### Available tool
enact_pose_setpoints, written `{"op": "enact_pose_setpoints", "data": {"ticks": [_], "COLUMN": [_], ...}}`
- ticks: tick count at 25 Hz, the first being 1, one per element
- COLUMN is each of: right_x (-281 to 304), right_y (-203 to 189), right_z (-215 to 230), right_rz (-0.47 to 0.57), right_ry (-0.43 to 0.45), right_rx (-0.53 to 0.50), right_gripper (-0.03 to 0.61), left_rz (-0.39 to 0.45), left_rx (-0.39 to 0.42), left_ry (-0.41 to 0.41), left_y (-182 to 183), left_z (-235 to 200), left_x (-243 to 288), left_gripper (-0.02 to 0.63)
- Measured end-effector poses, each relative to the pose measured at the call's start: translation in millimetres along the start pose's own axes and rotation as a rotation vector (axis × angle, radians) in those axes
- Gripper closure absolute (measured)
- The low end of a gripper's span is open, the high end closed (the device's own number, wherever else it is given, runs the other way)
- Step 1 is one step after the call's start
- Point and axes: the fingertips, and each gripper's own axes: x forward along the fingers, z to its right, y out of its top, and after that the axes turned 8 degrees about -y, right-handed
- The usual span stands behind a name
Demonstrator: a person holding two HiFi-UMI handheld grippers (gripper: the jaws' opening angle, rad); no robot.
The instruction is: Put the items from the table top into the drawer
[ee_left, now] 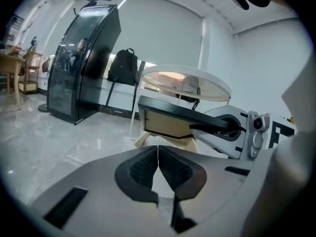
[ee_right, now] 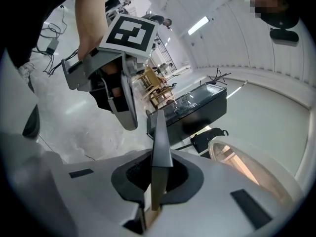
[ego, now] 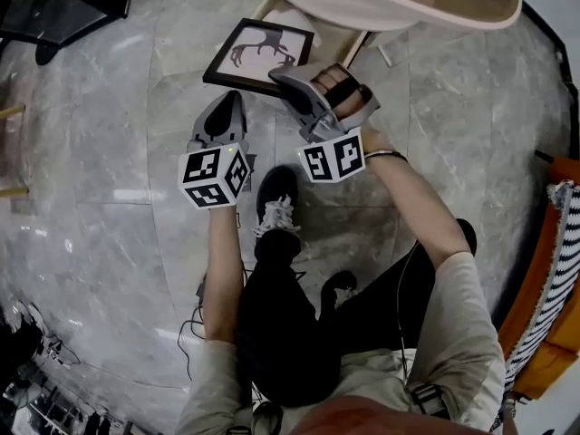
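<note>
One picture frame (ego: 258, 54) clamped edge-on in right hand-held gripper (ee_right: 157, 174), left hand-held gripper (ee_left: 158, 166) closed, empty, alongside

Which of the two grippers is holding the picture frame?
The right gripper: its jaws clamp the edge of the black picture frame. The left gripper beside it is shut with nothing between its jaws.

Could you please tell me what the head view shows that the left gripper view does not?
Only the head view shows the deer silhouette on the picture frame, and the person's shoe. Only the left gripper view shows the left gripper shut and empty, plus a dark glass cabinet. Both show the right gripper gripping the frame, near the round table.
</note>
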Motion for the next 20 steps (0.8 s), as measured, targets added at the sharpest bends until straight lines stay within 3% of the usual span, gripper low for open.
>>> {"op": "enact_pose_setpoints", "data": {"ticks": [4,15,20], "right_x": [-1,18,33], "right_y": [-33,-119,-144], "right_z": [-9,-13,-25], "right_rz": [-0.055,-0.255,-0.322], "right_ry": [0.014,0.044,0.142], "right_rx": [-0.018,0.004,-0.017], "right_gripper": [0.537,0.537,0.537], "left_rz": [-0.022,0.008,-0.012], "left_rx": [0.019,0.048,0.061], "left_ry": [-0.038,-0.105,-0.133], "left_y": [-12,-2,-8], "left_z": [9,23,30], "left_x": [8,27,30], "left_gripper": [0.592,0.592,0.592]}}
